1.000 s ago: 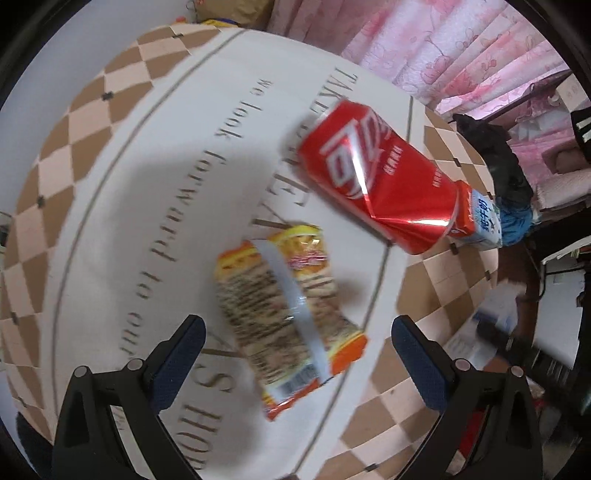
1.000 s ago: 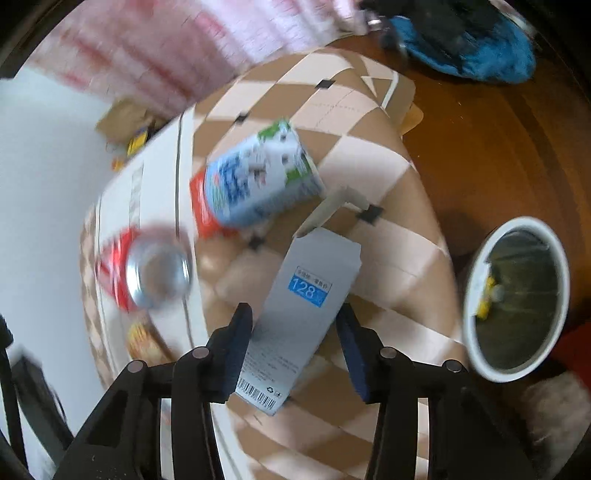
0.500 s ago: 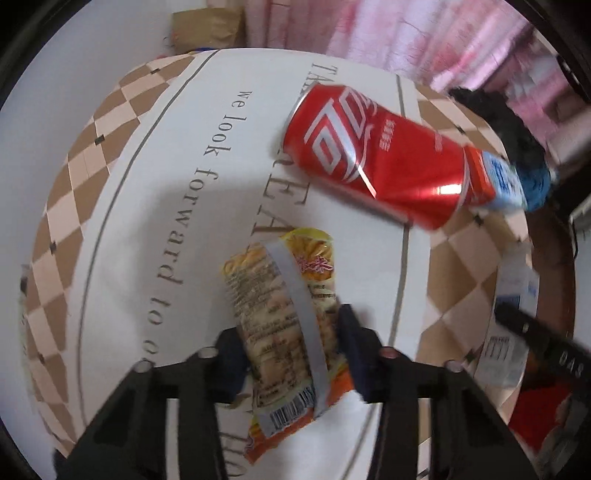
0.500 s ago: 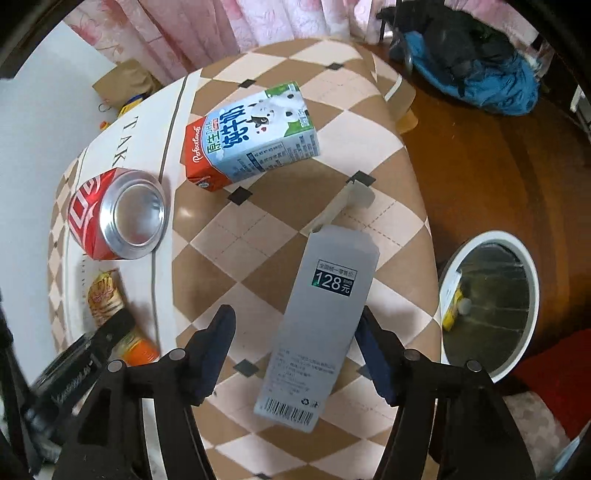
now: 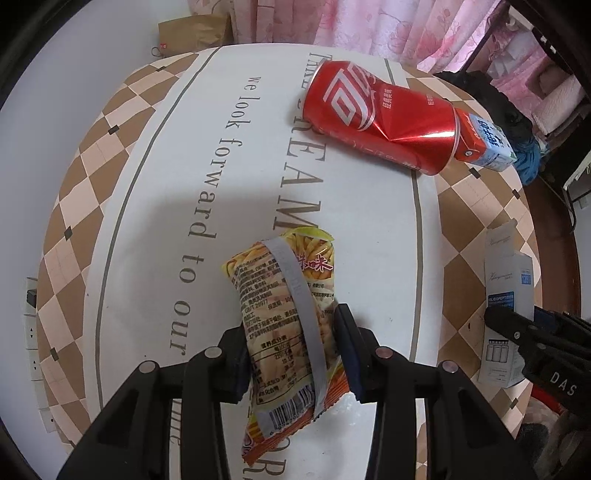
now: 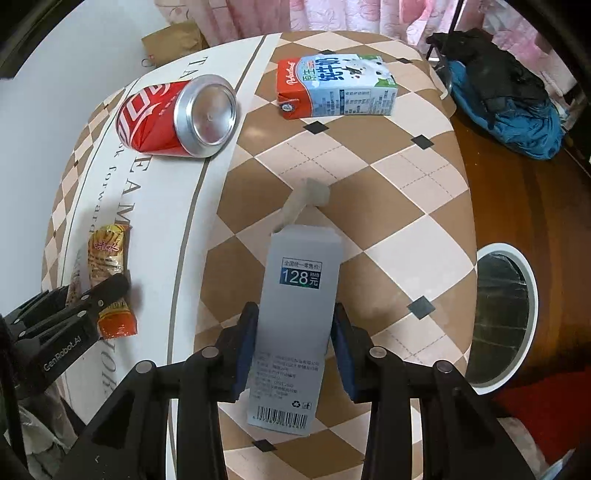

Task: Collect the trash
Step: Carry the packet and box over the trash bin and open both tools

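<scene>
- Left gripper is clamped on the snack packet, pads pressed into both long sides of its lower half; the packet sits on the white lettered middle of the worktop, its barcode end toward the camera.
- From the right wrist view that same snack packet sits near the worktop's left edge, the left gripper's black finger lying across it.
- Right gripper has its blue pads on either side of the grey carton; the left pad touches the carton's side, the right one sits right at its edge, so it is closed around the carton.
- The grey carton lies flat on the checkered band, price label "128" up, its open flap pointing away from the camera.
- Out from there: the red can lies on its side, dented, on the far part of the white area; in the right wrist view its silver base faces the camera.
- Milk carton lies on its side near the worktop's far edge, just beyond the can and seen end-on behind it from the left wrist.
- Off the worktop's right edge, a white-rimmed bin stands on the brown floor.
- Beyond the far right corner, a blue and black bundle of clothes is heaped on the floor.
- Pink curtains hang behind the far edge, with a brown paper bag beside them.
</scene>
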`<state>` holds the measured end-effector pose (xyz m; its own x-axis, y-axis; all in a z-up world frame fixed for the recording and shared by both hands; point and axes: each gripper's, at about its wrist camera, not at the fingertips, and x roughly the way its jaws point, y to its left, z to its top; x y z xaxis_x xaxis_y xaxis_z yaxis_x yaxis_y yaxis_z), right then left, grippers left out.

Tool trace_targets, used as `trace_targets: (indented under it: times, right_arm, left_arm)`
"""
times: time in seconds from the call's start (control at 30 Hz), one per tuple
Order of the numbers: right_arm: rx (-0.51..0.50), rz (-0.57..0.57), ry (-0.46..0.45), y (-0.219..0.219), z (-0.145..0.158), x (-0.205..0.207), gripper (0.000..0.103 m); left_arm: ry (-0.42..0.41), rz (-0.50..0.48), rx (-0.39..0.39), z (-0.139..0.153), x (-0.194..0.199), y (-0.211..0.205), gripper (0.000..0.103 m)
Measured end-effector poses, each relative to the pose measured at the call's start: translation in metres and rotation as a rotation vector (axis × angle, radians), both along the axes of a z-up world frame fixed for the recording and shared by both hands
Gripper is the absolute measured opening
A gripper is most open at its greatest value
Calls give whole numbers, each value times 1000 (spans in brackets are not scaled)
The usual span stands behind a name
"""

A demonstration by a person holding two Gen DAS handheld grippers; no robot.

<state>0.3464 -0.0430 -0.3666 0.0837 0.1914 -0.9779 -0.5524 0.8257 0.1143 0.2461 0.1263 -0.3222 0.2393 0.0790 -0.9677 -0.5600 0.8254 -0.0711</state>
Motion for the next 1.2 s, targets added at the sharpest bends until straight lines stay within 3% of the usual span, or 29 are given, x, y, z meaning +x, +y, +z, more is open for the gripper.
trace_targets:
  times: [0.23,0.43,0.73,1.0,1.2]
  right_arm:
    - [47,-51,-48,-9,0,-5,45]
    - [26,-50,-80,-7,0,-11,41]
    - [80,-39,-87,-14,13,-28,36]
    - [184,-28,-122,-37,63,-52,36]
    - [271,-50,-185,-71,122,-53,36]
  left_arm:
    - [-9,9,17,-1,-1,-11,36]
    - [-11,29,20,1,-11,-13,30]
    - [-73,-5,104,45,-33,-30,27]
    - [-165,-47,149,106,-45,-57,27]
    - [-260,-108,155,157,-34,-94,27]
